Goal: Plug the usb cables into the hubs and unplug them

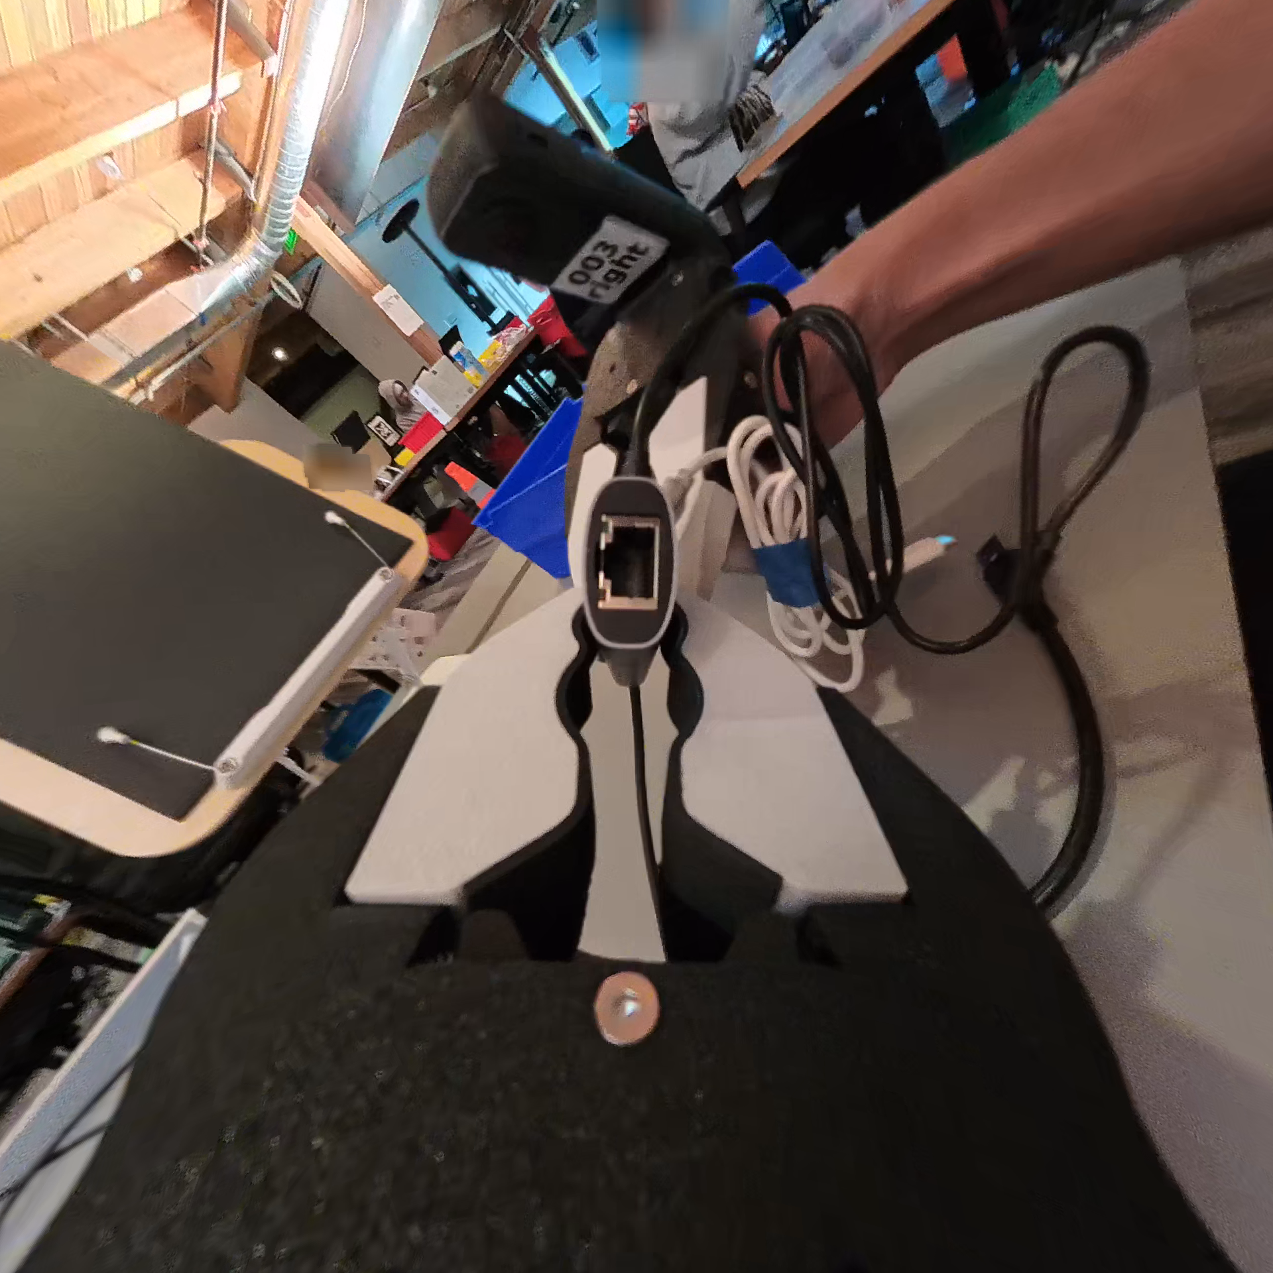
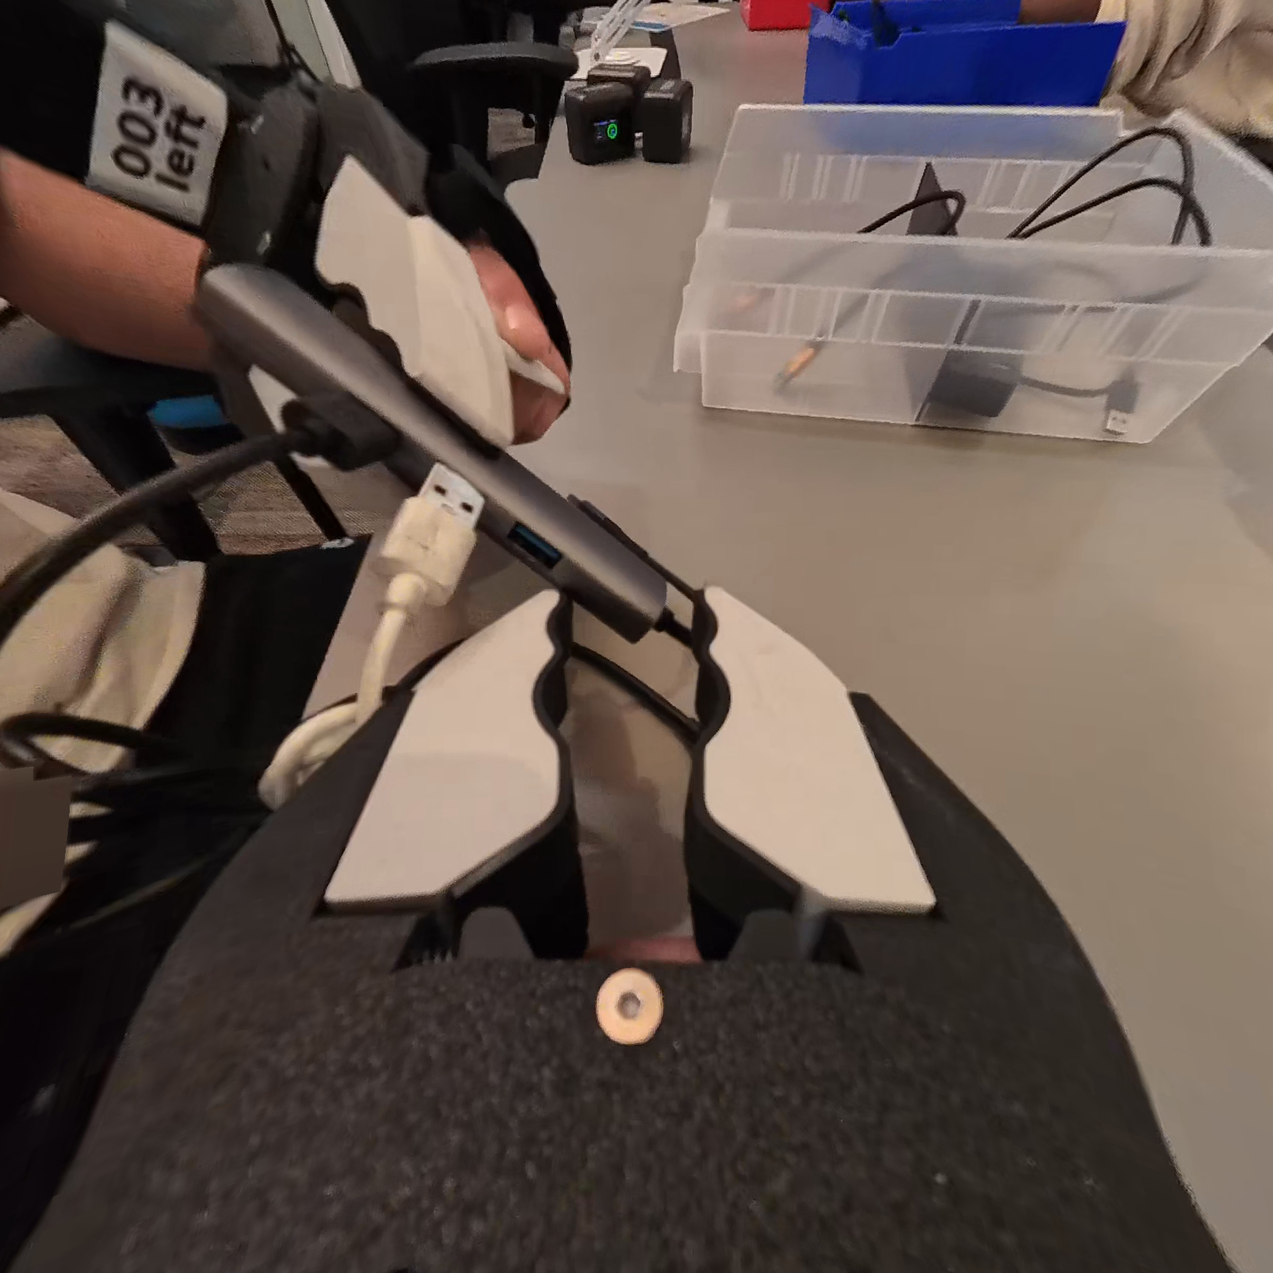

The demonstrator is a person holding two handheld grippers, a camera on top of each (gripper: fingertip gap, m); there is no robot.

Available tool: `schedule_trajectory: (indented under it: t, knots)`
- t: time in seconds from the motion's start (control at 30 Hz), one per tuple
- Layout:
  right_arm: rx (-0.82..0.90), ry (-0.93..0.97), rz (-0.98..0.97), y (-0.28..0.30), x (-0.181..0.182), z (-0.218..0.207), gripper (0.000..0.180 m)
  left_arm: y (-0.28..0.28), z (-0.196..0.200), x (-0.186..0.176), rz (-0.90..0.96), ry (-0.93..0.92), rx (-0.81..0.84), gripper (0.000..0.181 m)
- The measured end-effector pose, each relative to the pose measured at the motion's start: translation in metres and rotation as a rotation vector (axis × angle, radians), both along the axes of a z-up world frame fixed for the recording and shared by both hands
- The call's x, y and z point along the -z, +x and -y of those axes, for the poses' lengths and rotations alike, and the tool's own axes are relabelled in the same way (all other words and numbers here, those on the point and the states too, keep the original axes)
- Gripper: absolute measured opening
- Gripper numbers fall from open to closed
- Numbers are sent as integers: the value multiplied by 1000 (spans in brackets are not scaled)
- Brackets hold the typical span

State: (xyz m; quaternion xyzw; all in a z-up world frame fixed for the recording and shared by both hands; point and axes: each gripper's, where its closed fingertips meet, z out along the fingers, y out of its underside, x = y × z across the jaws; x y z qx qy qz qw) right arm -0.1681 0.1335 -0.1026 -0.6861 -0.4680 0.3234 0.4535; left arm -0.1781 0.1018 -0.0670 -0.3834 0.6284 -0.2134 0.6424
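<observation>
Grey tabletop (image 2: 964, 620) is seen below; the grey hub (image 2: 386, 386) is clamped lifted in the left gripper (image 1: 628, 640). The right gripper (image 2: 630, 620) is parted, nothing gripped, its tips by the hub's end. A white USB plug (image 2: 430, 534) is hung just beside the hub's ports, a black cable (image 2: 138, 496) already plugged in.

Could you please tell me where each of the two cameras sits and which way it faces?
Left wrist view: on the left claw, looking along its fingers at the slim grey metal USB hub end-on; the person's forearm shows.
Right wrist view: on the right claw, looking across the grey table toward the frosted plastic bin; its fingers are apart.
Shared: the hub, the white USB cable, and each other's claw.
</observation>
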Motion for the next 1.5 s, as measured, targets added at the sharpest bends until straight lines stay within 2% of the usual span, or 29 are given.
schedule_trajectory:
  t: [0.17,0.4,0.7,0.8,0.9,1.03,1.1,1.23,1.33,1.4,1.5]
  knots:
    - [-13,29,34,0,2,3,21,-3,-4,0,32,-139,50,17]
    - [11,15,103,8,9,1,19,-5,-12,15,-24,-166,45,17]
    - [97,131,312,13,8,-8,19,-1,-25,28,-87,-206,-43,17]
    - [75,92,269,5,9,-4,19,3,-20,20,-44,-230,-7,18]
    - [84,78,251,2,14,-6,19,3,-23,23,-102,-189,-25,18]
    - [102,73,148,2,3,-10,18,1,-27,15,-80,-169,-46,17]
    - [149,59,134,11,0,-16,14,-6,-35,13,-101,-88,-94,17]
    - [286,2,61,49,-15,-26,31,-29,-58,3,-61,-43,-198,18]
    - [373,-57,-35,71,-24,-24,31,-39,-69,-5,-37,8,-250,17]
    - [379,-108,-26,74,-14,-14,33,-40,-68,-5,-31,10,-235,18]
    - [428,-104,112,83,8,-8,32,-38,-63,1,-37,8,-194,17]
